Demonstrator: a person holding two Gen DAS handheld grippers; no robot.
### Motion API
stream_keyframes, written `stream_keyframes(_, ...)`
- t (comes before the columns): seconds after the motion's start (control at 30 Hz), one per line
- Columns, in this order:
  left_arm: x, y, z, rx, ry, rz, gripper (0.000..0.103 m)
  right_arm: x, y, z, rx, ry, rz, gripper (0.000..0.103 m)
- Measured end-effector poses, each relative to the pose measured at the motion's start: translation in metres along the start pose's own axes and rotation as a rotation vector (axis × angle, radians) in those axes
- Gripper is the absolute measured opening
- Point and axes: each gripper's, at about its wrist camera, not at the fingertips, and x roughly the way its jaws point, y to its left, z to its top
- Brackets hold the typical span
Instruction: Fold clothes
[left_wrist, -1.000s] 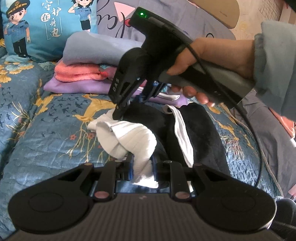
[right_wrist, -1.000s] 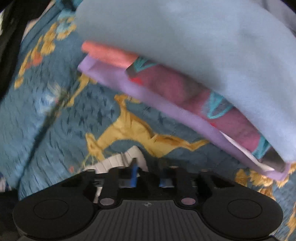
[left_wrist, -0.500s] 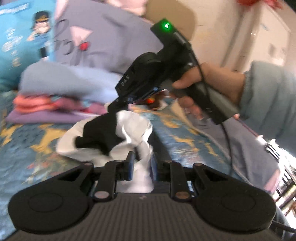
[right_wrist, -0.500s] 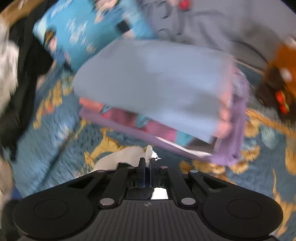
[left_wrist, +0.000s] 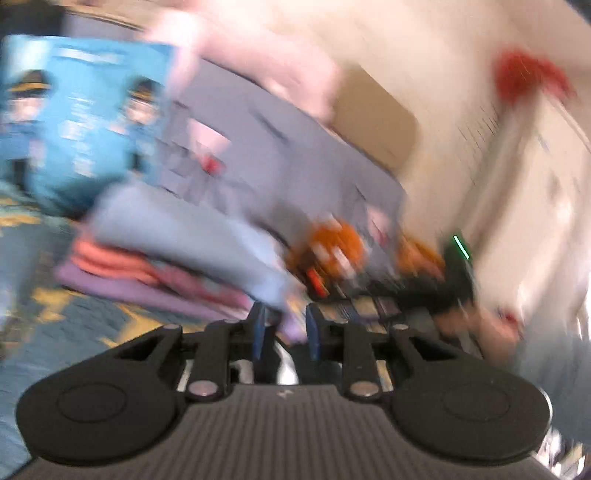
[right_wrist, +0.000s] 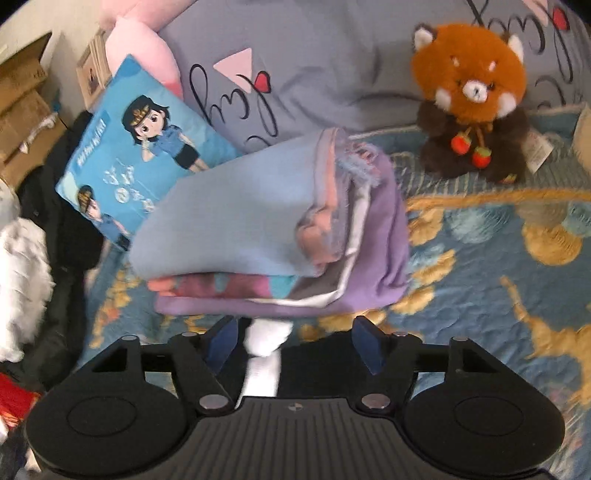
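Note:
A black and white garment (right_wrist: 264, 345) lies low between the wide-apart fingers of my right gripper (right_wrist: 293, 345), which is open just in front of a stack of folded clothes (right_wrist: 240, 221). That stack has a light blue piece on top and coral, patterned and purple pieces beneath. The left wrist view is badly blurred. In it my left gripper (left_wrist: 284, 332) keeps a narrow gap with a white scrap of the garment (left_wrist: 286, 367) in it, and the stack (left_wrist: 177, 254) sits ahead to the left. A hand (left_wrist: 480, 325) on the other gripper shows at the right.
A blue patterned bedspread (right_wrist: 480, 277) covers the bed. Behind the stack lean a blue cartoon cushion (right_wrist: 136, 147) and a grey pillow (right_wrist: 314, 55). A red panda plush (right_wrist: 469, 92) sits at the back right. Dark clothing (right_wrist: 55, 192) and white fluff (right_wrist: 22, 277) lie at the left.
My right gripper has opened and let go of the garment, now facing the stack squarely. The left gripper has swung up and right, toward the headboard and wall.

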Motion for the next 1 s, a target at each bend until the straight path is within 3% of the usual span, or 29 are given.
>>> stream_keyframes(0.17, -0.001, 0.063, 0.011, -0.169, 0.02, 0.285, 0.037, 0.021, 0.033, -0.017, -0.001, 0.124, 0.072, 0.076)
stream_keyframes(0.27, 0.005, 0.08, 0.009, -0.229, 0.046, 0.343, 0.049, 0.041, 0.058, -0.023, -0.014, 0.153, 0.064, 0.076)
stream_keyframes(0.47, 0.013, 0.055, 0.002, -0.052, 0.059, 0.355, 0.062, 0.087, 0.111, -0.011, -0.323, 0.111, -0.292, 0.076)
stream_keyframes(0.57, 0.017, 0.047, 0.0, -0.018, 0.07, 0.341, 0.062, 0.116, 0.14, -0.007, -0.511, 0.147, -0.375, 0.076)
stream_keyframes(0.63, 0.015, 0.048, 0.002, -0.035, 0.061, 0.333, 0.062, 0.129, 0.161, -0.005, -0.601, 0.183, -0.368, 0.076)
stream_keyframes(0.7, 0.011, 0.051, 0.005, -0.059, 0.048, 0.327, 0.062, 0.147, 0.181, -0.005, -0.682, 0.299, -0.354, 0.082)
stream_keyframes(0.8, 0.006, 0.057, 0.009, -0.095, 0.028, 0.317, 0.066, 0.182, 0.193, -0.009, -0.695, 0.523, -0.411, 0.08)
stream_keyframes(0.87, 0.002, 0.06, 0.011, -0.12, 0.015, 0.311, 0.066, 0.199, 0.189, -0.013, -0.718, 0.561, -0.49, 0.079)
stream_keyframes(0.93, -0.002, 0.063, 0.014, -0.144, 0.001, 0.304, 0.066, 0.215, 0.184, -0.018, -0.749, 0.581, -0.573, 0.068)
stream_keyframes(1.0, -0.005, 0.067, 0.016, -0.168, -0.012, 0.298, 0.066, 0.22, 0.175, -0.019, -0.717, 0.586, -0.593, 0.045)
